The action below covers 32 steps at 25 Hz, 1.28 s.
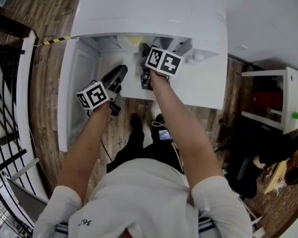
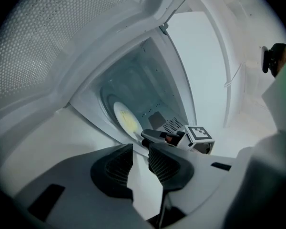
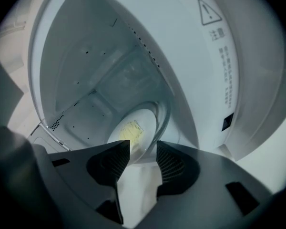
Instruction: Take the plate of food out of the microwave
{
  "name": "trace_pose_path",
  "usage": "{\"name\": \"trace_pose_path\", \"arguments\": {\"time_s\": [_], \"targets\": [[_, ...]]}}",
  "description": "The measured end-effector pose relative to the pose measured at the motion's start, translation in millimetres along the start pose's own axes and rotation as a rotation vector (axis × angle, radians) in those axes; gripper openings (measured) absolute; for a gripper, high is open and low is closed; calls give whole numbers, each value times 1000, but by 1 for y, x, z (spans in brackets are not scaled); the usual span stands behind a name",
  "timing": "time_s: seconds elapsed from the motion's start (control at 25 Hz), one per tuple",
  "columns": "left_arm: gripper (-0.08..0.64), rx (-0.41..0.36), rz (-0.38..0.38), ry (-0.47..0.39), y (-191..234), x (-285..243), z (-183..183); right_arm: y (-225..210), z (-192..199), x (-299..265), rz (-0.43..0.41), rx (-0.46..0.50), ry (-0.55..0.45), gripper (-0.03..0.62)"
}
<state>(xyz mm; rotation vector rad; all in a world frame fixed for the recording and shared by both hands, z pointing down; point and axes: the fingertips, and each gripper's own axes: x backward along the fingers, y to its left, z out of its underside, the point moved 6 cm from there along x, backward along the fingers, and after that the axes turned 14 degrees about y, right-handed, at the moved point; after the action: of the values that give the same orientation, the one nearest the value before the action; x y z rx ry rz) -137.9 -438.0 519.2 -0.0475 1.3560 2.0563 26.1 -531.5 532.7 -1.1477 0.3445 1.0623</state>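
Your right gripper (image 3: 139, 159) is spread wide and empty. The plate (image 3: 143, 120) lies just ahead of its tips, flat inside the microwave (image 3: 200, 80), food (image 3: 130, 131) facing up. It is round, with no long side. Your left gripper (image 2: 140, 163) is parted and empty too.

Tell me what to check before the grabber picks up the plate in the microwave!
1. Microwave door swung open: ok.
2. Plate in sight, with the yellow food on it: ok.
3. Right gripper jaws apart and aimed at the plate's near rim: ok.
4. Rim already between the right jaws: cannot tell; it looks close to the tips.
5. Left gripper open, empty and outside the oven: ok.
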Motion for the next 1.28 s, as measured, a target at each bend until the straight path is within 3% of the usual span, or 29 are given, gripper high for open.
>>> {"name": "trace_pose_path", "arguments": {"time_s": [0.48,1.04,1.28], "targets": [[89,15,13,19,6,-3,-2,0,-10,-8,121,33,57,139],[92,35,21,-3,20,-32,-27,-16,-4,19,23,-68,57,82],[132,84,67,-41,28,-46,-31,-30,4,26,-6,-110,86,78]]}}
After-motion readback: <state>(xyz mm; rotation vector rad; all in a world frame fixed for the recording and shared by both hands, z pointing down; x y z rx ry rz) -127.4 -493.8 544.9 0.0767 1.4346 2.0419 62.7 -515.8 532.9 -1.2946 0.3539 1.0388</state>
